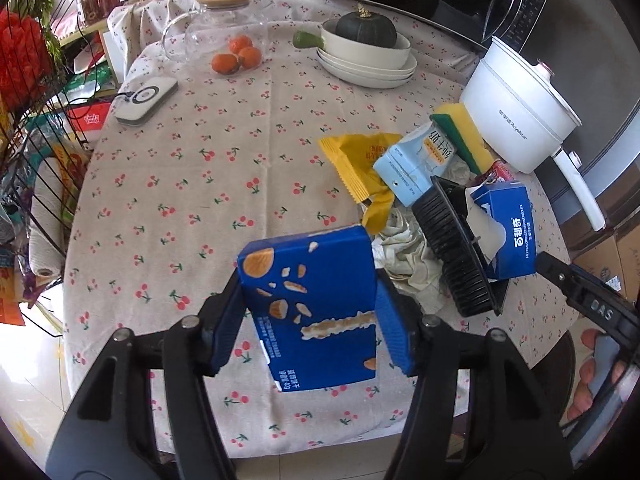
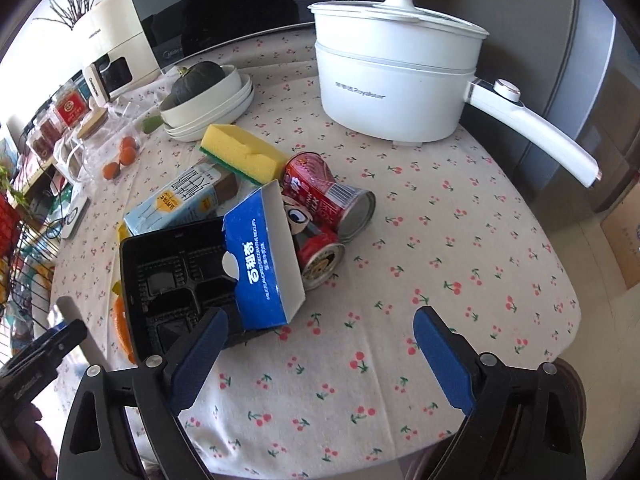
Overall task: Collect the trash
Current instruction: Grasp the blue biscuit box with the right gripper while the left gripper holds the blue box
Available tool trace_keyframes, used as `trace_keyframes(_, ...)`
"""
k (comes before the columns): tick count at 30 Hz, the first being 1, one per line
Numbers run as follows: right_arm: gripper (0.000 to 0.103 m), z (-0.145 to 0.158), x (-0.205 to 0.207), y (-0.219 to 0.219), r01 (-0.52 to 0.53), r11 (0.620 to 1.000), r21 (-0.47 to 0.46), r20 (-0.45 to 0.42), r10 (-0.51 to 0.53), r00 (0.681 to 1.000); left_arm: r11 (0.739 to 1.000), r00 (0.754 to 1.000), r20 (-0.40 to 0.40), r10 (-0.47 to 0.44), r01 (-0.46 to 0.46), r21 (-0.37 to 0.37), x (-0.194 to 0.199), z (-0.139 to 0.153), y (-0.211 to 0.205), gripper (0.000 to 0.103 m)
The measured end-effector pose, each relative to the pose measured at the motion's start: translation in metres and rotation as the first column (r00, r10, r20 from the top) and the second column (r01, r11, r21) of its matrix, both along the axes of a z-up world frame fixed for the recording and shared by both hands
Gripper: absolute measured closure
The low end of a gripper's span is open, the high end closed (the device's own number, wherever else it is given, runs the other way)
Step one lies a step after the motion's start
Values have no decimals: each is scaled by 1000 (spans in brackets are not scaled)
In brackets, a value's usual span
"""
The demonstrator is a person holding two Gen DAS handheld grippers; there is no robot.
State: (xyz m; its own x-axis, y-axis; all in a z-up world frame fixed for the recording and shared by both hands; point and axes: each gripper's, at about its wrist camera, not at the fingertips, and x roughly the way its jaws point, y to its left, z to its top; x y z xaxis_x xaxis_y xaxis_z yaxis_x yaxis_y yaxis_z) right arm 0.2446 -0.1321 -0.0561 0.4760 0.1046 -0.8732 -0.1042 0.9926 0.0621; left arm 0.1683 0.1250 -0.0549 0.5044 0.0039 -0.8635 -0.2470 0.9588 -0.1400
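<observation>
My left gripper (image 1: 310,320) is shut on a dark blue snack box (image 1: 310,308) and holds it above the near table edge. A trash pile lies right of it: a yellow wrapper (image 1: 360,164), a light blue milk carton (image 1: 416,160), crumpled tissue (image 1: 408,252), a black plastic tray (image 1: 456,248) and an open blue biscuit box (image 1: 508,228). In the right wrist view my right gripper (image 2: 320,352) is open and empty, just in front of the biscuit box (image 2: 264,264) and the tray (image 2: 172,276). Two red cans (image 2: 328,204) lie behind the box.
A white electric pot (image 2: 400,80) with a long handle stands at the back right. A yellow sponge (image 2: 244,152), stacked bowls with a squash (image 1: 368,48), oranges (image 1: 236,56), a glass jug (image 1: 212,24) and a white device (image 1: 146,100) sit on the cherry tablecloth (image 1: 180,200). A wire rack (image 1: 36,160) stands left.
</observation>
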Motion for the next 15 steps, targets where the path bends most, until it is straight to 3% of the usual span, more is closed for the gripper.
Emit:
trace_keyframes(7,26,-22,17,42,-48,995,-87,15,49,999,1000,1000,-8,-18,18,-7,-7,3,10,40)
trace_keyframes(15,50,-42,20,67,-70,979,-194,16,75,997,999,999,-1,-50,50,-6,-11,6,6,40)
